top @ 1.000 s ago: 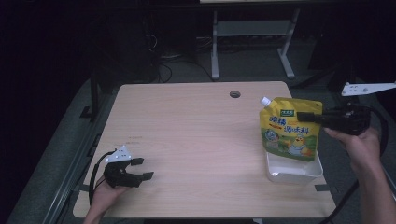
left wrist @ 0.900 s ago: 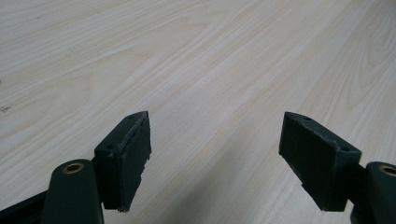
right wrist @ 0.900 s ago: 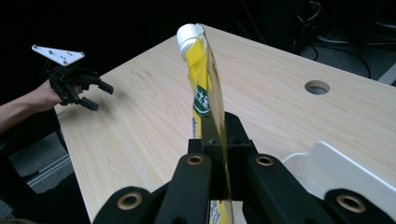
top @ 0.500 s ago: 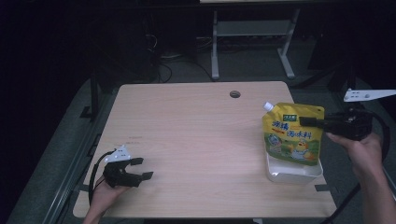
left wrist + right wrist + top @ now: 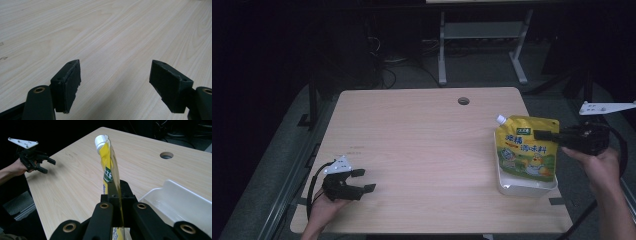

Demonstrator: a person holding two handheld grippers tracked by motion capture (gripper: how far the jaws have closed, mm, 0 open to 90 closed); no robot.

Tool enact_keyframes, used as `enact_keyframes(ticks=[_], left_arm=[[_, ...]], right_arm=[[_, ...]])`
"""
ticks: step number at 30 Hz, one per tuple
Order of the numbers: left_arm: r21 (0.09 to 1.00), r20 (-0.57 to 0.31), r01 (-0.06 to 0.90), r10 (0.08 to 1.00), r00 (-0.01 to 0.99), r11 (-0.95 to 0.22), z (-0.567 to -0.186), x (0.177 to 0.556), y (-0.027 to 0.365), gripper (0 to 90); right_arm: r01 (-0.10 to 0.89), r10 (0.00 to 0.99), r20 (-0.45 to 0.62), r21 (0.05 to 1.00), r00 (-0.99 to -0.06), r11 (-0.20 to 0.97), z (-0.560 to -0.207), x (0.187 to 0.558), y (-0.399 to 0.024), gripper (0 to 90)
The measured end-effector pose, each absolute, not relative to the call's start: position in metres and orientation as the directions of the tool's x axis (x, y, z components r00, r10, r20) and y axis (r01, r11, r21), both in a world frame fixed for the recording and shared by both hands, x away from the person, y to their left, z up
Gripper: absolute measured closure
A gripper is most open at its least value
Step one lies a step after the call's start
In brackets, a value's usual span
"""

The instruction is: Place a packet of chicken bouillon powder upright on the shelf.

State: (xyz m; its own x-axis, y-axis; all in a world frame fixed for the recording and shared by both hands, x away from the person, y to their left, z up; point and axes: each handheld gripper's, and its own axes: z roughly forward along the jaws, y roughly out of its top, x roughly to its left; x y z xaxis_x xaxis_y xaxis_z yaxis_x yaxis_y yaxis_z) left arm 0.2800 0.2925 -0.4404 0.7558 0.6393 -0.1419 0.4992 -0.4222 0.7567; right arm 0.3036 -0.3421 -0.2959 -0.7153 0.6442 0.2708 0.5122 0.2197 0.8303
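A yellow spouted pouch with a white cap hangs upright at the table's right side, its lower end inside the white tray. My right gripper is shut on the pouch's upper right edge. In the right gripper view the thin pouch stands edge-on, pinched between the closed jaws of the right gripper, with the tray to its right. My left gripper rests near the front left corner, open with nothing between its fingers. In its own view the left gripper stands just above bare wood.
The wooden table has a round cable hole near its far edge. A metal stand and cables lie on the dark floor behind. The left gripper appears far off in the right gripper view.
My right gripper has lowered the pouch a little toward the tray. The left gripper has stayed in place.
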Motion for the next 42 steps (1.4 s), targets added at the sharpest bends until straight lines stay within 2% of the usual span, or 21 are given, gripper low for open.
enact_keyframes(ticks=[42], left_arm=[[0.755, -0.146, 0.502, 0.638, 0.756, -0.422, -0.442, 0.280, 0.291, 24.7]], right_arm=[[0.563, 0.662, 0.323, 0.806, -0.676, 0.181, -0.337, 0.305, -0.354, 87.9]])
